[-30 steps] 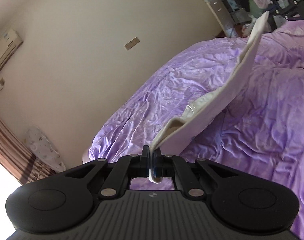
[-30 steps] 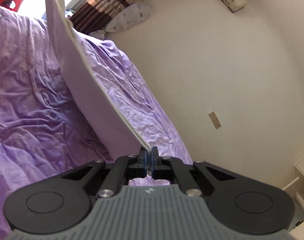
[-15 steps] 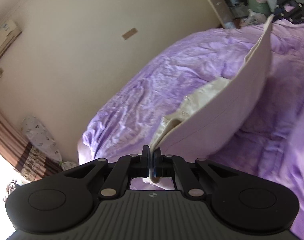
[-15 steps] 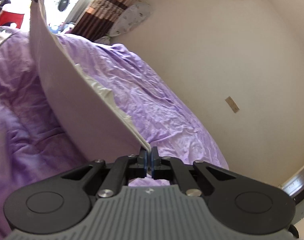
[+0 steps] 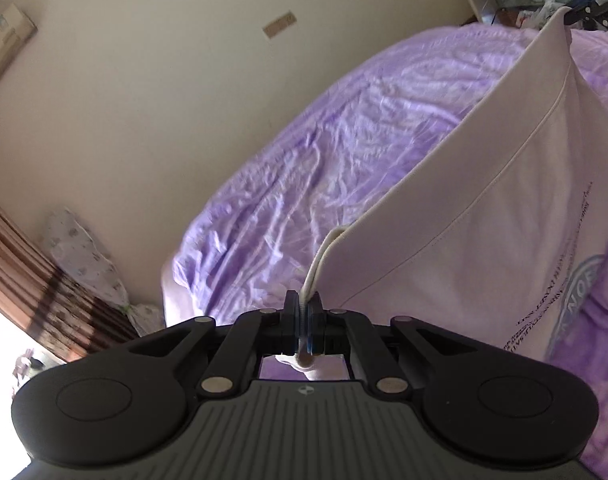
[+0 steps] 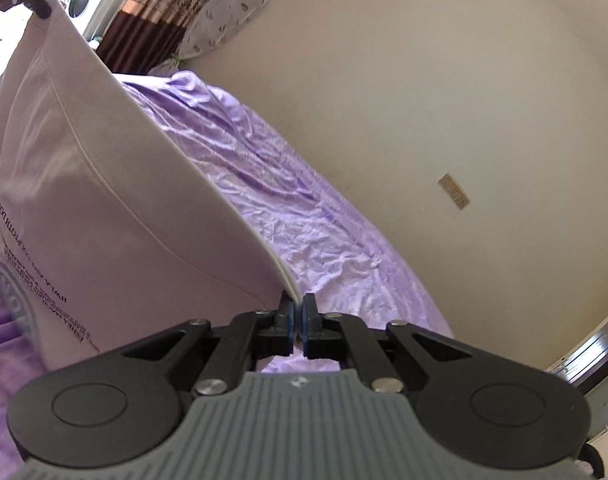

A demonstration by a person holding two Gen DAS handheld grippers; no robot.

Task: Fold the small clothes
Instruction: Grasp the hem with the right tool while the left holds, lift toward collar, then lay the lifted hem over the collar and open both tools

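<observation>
My 2 grippers, left point(image 5: 303, 320) and right point(image 6: 297, 320), clamp the shirt point(image 5: 484, 240), now spread taut (print showing), ready to lay on the bed point(image 5: 324, 168).

The left gripper point(image 5: 303, 320) has its jaws pinched tight on an edge of the pale shirt point(image 5: 484, 216), with a bit of cloth poking out behind the pads. The right gripper point(image 6: 297, 316) is likewise clamped on the opposite edge of that shirt point(image 6: 104, 200). Both are raised and held well apart, each visible at the far end of the other's view, the fabric stretched taut between them
</observation>
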